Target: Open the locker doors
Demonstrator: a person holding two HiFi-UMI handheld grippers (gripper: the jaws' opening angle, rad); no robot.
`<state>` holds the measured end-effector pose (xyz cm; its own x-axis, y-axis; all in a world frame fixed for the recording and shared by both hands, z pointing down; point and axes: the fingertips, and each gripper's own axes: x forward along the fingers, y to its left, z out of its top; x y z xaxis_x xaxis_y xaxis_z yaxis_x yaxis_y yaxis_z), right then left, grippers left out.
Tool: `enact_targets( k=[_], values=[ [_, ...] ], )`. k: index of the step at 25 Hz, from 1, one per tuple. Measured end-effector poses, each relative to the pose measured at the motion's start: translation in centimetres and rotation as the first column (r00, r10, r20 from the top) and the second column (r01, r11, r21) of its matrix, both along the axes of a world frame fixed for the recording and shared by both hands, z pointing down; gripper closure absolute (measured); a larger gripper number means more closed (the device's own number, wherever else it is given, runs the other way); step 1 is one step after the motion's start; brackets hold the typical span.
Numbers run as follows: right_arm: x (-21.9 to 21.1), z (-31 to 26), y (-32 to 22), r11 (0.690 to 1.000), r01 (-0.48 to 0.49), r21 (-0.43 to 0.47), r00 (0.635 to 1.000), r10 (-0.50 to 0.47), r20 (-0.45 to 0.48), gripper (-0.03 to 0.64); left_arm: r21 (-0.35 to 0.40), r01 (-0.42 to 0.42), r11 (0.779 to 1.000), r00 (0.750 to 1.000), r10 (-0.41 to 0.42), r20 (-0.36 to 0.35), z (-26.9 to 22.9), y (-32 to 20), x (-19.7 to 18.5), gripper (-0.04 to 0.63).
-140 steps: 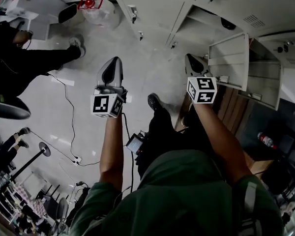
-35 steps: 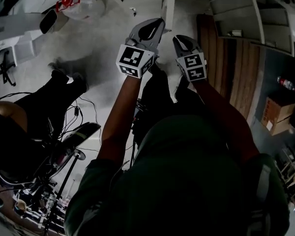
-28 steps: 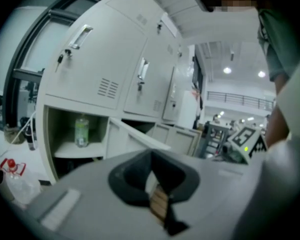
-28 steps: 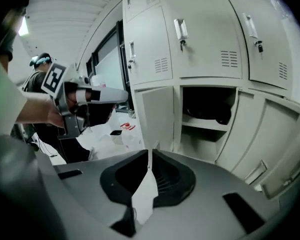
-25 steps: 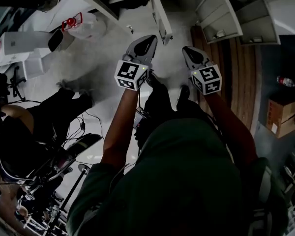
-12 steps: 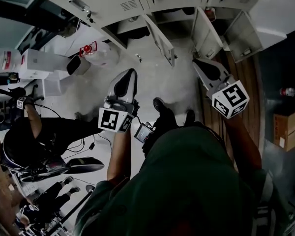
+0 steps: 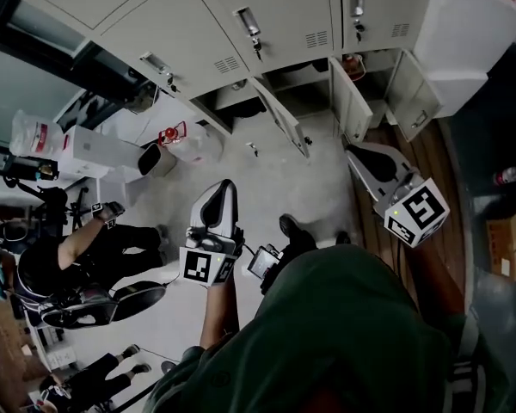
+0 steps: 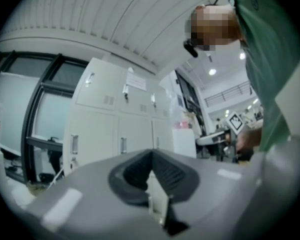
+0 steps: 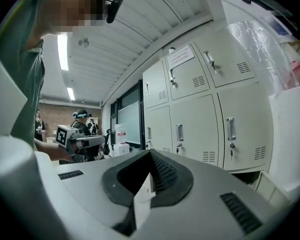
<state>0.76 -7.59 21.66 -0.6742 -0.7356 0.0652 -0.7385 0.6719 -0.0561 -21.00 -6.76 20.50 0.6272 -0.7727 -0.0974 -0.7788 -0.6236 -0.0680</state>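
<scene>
Both pairs of jaws pressed together, empty — closed locker doors ahead, out of touch.

The right gripper (image 9: 150, 156) has its jaws shut on nothing; ahead and right of them stand pale cream metal locker doors (image 9: 197, 124), their silver pull handles (image 9: 230, 129) upright — near, not touching. The left gripper (image 8: 151, 156), jaws likewise closed, faces the same bank up and to its left. The right looks the nearer hand; the bottom-row doors (image 7: 348, 101) hang open already.
</scene>
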Motion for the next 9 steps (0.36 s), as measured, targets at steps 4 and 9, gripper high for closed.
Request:
enact_targets(
  k=[4,9],
  values=[
    [1.5,-0.3,1.0,1.000,-0.018,0.000,1.000,0.018,0.001,0.613,0.000,-0.004,1.000,1.000,0.004,0.000,-0.3,0.5,0.9,0.594],
    [2.8,-0.2,2.4,1.000,-0.030,-0.009,1.000,0.030,0.006,0.613,0.022,-0.022,1.000,1.000,0.022,-0.012,-1.2,1.6,2.2,0.594]
  ],
)
